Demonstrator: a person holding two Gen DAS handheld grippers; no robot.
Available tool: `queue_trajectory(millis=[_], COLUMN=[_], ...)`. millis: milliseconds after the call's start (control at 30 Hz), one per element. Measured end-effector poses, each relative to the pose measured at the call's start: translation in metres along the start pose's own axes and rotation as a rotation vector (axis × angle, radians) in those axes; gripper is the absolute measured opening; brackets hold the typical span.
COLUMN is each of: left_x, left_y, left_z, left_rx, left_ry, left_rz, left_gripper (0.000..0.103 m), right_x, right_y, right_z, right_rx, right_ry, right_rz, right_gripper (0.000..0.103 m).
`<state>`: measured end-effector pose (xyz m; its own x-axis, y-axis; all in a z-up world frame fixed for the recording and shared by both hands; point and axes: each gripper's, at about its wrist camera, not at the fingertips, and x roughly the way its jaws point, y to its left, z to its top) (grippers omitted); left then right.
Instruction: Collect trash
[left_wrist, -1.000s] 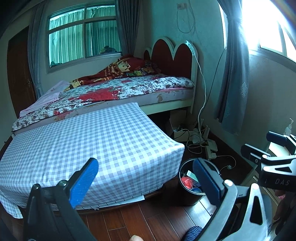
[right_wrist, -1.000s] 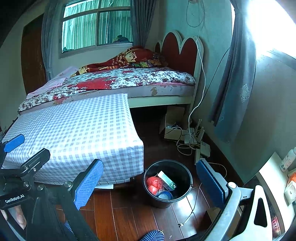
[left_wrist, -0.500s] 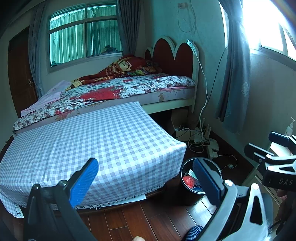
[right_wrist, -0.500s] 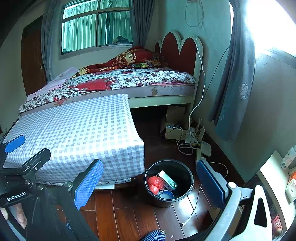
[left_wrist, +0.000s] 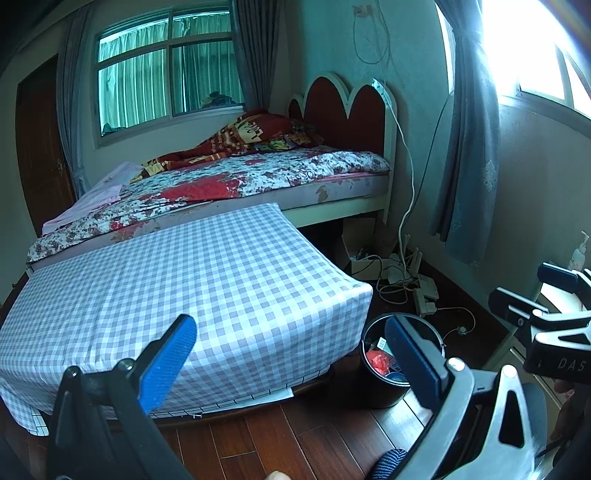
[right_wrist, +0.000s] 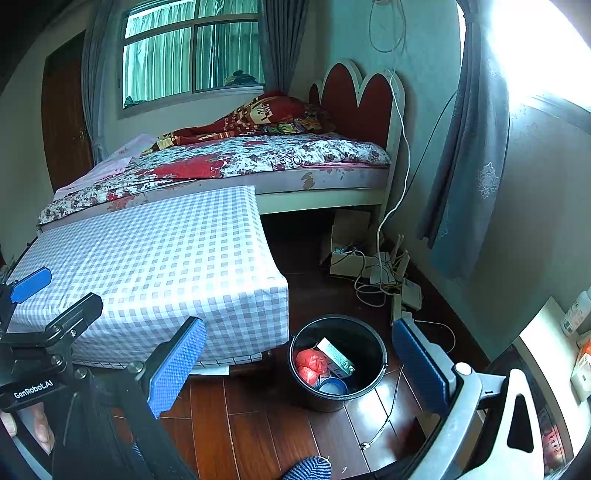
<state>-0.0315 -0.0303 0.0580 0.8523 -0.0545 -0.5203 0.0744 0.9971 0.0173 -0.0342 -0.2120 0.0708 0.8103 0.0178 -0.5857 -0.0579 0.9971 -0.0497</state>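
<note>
A black trash bin (right_wrist: 364, 334) stands on the wooden floor beside the checked mattress corner. Inside it lie a red bag (right_wrist: 310, 363), a green-and-white carton (right_wrist: 337, 357) and a blue lid (right_wrist: 332, 386). My right gripper (right_wrist: 299, 350) hangs open above and in front of the bin, nothing between its blue pads. My left gripper (left_wrist: 291, 354) is open too and empty; its right pad hides part of the bin (left_wrist: 380, 391). Each gripper shows in the other's view: the right gripper (left_wrist: 535, 288) at the right edge, the left gripper (right_wrist: 55, 295) at the left edge.
A low mattress under a checked sheet (right_wrist: 159, 258) fills the left, with a floral bed (right_wrist: 240, 158) behind it. Cables and power strips (right_wrist: 384, 280) litter the floor near the curtain (right_wrist: 469, 166). A white desk (right_wrist: 546, 343) with bottles stands right. A striped sock (right_wrist: 308, 469) shows below.
The left wrist view has drifted slightly, so the bin sits a little further right in it. Both grippers stay open and empty.
</note>
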Motion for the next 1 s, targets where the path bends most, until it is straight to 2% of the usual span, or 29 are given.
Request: queue_trajectory(millis=[1000], left_x=[0.0005], left_y=[-0.0068], left_z=[0.0013], left_rx=[0.022], left_ry=[0.004], left_rz=[-0.021], left_gripper=[0.102], right_x=[0.0024], right_y=[-0.0041], right_z=[0.0015], right_rx=[0.005], right_ry=[0.01], right_rz=[-0.006], right_gripper=[0.102])
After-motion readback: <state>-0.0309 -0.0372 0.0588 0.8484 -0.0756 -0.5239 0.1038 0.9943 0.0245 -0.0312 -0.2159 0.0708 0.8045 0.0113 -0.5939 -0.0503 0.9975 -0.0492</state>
